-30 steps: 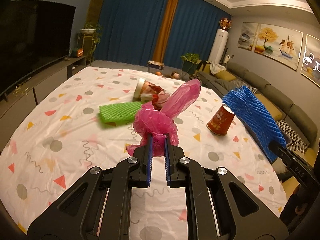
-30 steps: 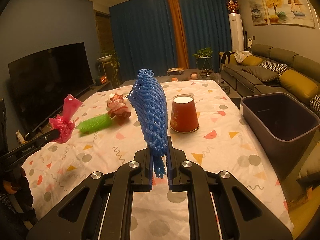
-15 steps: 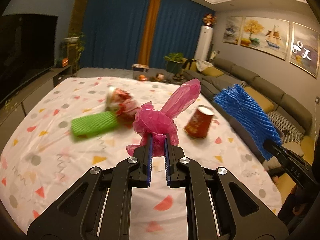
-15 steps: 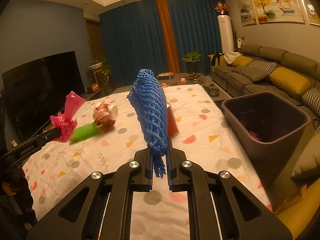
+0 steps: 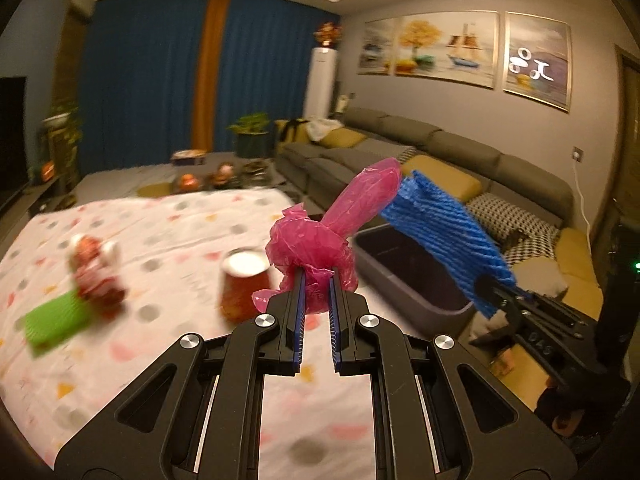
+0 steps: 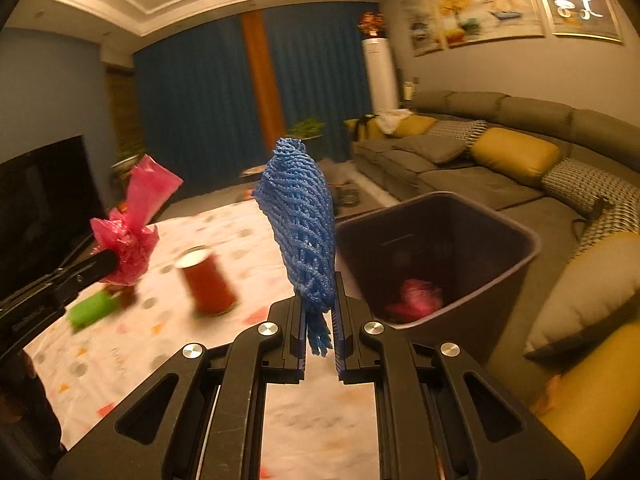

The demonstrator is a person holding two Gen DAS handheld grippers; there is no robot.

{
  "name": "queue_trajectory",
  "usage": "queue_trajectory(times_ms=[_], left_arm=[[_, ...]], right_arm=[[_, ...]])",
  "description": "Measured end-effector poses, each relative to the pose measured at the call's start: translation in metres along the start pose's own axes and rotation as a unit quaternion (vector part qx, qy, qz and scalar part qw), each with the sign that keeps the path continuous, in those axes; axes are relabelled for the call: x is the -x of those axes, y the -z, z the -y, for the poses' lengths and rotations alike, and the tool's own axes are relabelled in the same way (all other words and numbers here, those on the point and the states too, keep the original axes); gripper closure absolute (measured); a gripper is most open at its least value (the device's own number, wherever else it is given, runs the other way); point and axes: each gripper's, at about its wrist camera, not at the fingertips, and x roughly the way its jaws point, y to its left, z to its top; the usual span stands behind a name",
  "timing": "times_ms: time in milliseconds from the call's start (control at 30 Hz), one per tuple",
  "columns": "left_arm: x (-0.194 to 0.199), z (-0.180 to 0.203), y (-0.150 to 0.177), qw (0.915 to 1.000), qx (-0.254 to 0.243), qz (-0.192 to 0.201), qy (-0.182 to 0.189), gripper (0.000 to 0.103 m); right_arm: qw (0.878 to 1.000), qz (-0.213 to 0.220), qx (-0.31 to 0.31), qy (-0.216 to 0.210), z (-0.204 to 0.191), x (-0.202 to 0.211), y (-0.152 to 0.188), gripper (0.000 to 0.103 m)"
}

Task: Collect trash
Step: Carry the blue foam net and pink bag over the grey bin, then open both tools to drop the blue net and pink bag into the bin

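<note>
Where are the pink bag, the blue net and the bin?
pink bag (image 5: 310, 246), left wrist view, on its crumpled knot above the fingers.
blue net (image 6: 302, 220), right wrist view, on the middle of the mesh.
bin (image 6: 516, 258), right wrist view, on its right outer wall.

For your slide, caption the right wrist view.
Right gripper carries blue foam net toward the dark bin beside the table.
</note>
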Motion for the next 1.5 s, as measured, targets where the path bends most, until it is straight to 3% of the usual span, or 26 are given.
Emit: queue_trajectory(times_ms=[300, 667, 1267, 1467, 1500], left_arm=[[-0.077, 0.051, -0.015, 0.9979, -0.013, -0.032, 0.054, 0.093], [-0.141, 0.089, -0.014, 0.9943, -0.017, -0.058, 0.088, 0.093], [-0.180, 0.101, -0.009, 0.9884, -0.014, -0.089, 0.123, 0.091], [-0.187, 0.099, -0.006, 0.9870, -0.018, -0.105, 0.120, 0.082], [-0.187, 0.098, -0.006, 0.9870, -0.018, -0.105, 0.120, 0.076]], right_arm=[[0.998, -0.015, -0.030, 0.054, 0.052, -0.032, -0.007, 0.091], [0.996, -0.029, -0.044, 0.070, 0.082, -0.057, -0.006, 0.091], [0.997, -0.030, -0.050, 0.054, 0.081, -0.063, -0.003, 0.090], [0.997, -0.029, -0.053, 0.052, 0.084, -0.063, -0.005, 0.089], [0.997, -0.030, -0.054, 0.053, 0.084, -0.063, -0.005, 0.089]])
